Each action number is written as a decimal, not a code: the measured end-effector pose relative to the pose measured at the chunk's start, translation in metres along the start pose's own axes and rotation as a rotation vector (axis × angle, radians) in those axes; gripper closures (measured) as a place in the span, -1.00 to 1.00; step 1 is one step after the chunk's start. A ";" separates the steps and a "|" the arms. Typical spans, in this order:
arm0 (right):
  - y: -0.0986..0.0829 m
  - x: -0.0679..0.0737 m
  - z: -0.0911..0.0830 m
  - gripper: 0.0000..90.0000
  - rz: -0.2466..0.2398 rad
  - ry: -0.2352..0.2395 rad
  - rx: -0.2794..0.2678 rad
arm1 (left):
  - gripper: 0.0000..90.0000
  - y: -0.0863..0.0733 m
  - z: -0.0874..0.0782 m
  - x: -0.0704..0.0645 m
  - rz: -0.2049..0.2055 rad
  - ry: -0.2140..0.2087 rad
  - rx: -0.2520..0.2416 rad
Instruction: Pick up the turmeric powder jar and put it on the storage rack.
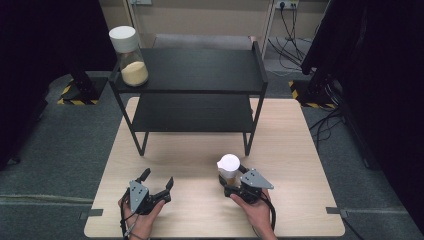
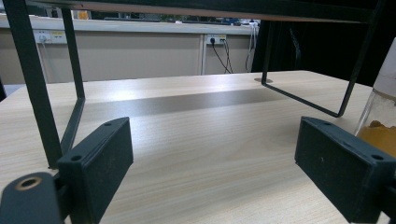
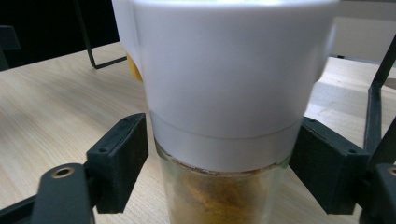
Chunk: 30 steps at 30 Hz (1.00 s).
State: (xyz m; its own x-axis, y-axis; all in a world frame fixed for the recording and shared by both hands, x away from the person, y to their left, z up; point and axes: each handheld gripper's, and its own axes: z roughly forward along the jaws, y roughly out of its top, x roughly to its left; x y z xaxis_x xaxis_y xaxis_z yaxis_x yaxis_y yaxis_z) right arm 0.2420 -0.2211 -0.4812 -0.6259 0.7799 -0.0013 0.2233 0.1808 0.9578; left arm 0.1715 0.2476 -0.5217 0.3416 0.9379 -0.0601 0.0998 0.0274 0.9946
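Note:
A small glass jar (image 1: 229, 167) with a white lid and orange-brown powder stands on the wooden table (image 1: 200, 215), in front of the black shelf's right leg. My right gripper (image 1: 231, 178) is shut on it; in the right gripper view the jar (image 3: 224, 93) sits between the two pads (image 3: 121, 158), which press its sides just under the lid. My left gripper (image 1: 158, 177) rests open at the front left with nothing between its pads (image 2: 102, 163). At the right edge of the left gripper view I see the same jar (image 2: 380, 121).
A black two-level shelf (image 1: 200, 70) stands on the far half of the table. On its top level, at the left, is a tall jar (image 1: 129, 57) with a white lid and pale yellow powder. Shelf legs (image 2: 32, 79) rise close ahead of the left gripper.

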 end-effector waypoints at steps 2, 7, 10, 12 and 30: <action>0.000 0.001 0.001 -0.39 -0.010 -0.004 0.006 | -0.75 0.000 0.000 0.000 0.000 0.001 0.000; -0.001 0.007 0.000 -0.32 -0.015 -0.032 -0.001 | -0.75 0.000 0.000 0.000 0.000 0.001 0.000; -0.002 0.011 0.000 -0.32 -0.020 -0.043 -0.005 | -0.75 0.000 0.000 0.000 0.002 0.000 0.000; -0.002 0.013 -0.001 -0.32 -0.021 -0.048 -0.003 | -0.75 0.000 0.000 0.000 0.001 -0.001 0.000; 0.024 0.022 -0.021 -0.32 0.005 -0.106 -0.151 | -0.75 -0.001 0.000 0.000 0.003 0.000 -0.003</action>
State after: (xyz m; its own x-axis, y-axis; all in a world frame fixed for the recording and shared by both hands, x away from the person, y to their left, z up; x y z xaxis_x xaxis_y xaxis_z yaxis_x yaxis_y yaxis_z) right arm 0.2179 -0.2117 -0.4519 -0.5413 0.8406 -0.0187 0.1070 0.0910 0.9901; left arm 0.1709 0.2476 -0.5222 0.3416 0.9381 -0.0573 0.0960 0.0259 0.9950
